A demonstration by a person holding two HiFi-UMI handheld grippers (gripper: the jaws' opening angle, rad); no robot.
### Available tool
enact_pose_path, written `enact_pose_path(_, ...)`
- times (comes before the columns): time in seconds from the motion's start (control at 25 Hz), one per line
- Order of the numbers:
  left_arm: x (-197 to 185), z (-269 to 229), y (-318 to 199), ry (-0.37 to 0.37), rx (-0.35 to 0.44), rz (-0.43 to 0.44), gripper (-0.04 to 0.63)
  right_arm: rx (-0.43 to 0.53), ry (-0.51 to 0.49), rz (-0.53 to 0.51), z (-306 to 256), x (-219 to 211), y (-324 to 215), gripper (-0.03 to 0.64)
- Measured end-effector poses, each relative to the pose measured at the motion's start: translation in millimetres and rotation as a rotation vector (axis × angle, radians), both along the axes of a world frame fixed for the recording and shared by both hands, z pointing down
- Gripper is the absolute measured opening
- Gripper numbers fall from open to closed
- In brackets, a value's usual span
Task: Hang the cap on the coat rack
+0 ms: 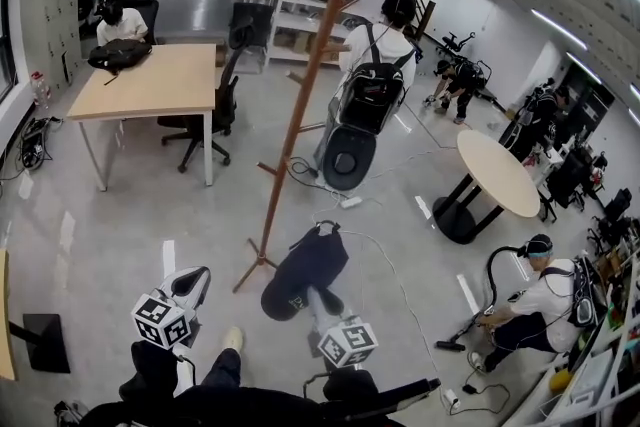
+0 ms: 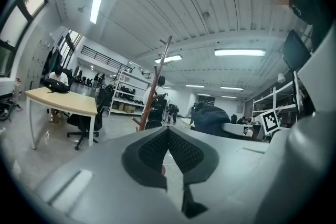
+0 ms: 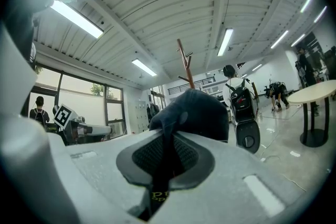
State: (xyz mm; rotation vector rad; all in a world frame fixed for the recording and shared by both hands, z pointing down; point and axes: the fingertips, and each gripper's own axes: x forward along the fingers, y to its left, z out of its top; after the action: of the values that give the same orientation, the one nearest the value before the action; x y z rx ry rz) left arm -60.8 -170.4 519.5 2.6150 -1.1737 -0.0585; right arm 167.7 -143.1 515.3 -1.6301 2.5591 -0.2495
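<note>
A tall wooden coat rack (image 1: 300, 105) leans across the middle of the head view, its feet on the floor at the near left. A dark cap (image 1: 305, 267) hangs just right of those feet, and my right gripper (image 1: 315, 300) is shut on its fabric. In the right gripper view the cap (image 3: 197, 113) bulges above the closed pads, with the rack's top pegs (image 3: 185, 63) behind it. My left gripper (image 1: 190, 287) is to the left, shut and holding nothing. In its own view the pads (image 2: 157, 149) meet, and the rack (image 2: 155, 89) and the cap (image 2: 210, 118) lie ahead.
A wooden table (image 1: 150, 80) and a black office chair (image 1: 215, 115) stand at the back left. A person with a backpack (image 1: 375, 65) is behind the rack. A round table (image 1: 497, 170) stands to the right, a crouching person (image 1: 530, 300) lower right. Cables (image 1: 400, 285) cross the floor.
</note>
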Motion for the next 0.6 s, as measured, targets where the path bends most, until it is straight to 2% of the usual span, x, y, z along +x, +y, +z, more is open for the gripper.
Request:
enact_pose_path(0.32, 3.2, -7.7, -55.3, 0.008, 0.004, 0.023, 0.002, 0.0, 0.007, -0.026, -2.5, -13.1, -48.5, 0.012)
enact_pose_path(0.6, 0.0, -6.6, -97.7, 0.01, -0.004, 0.024, 0.002, -0.011, 0.014, -0.007, -0.7, -12.6, -91.2, 0.012)
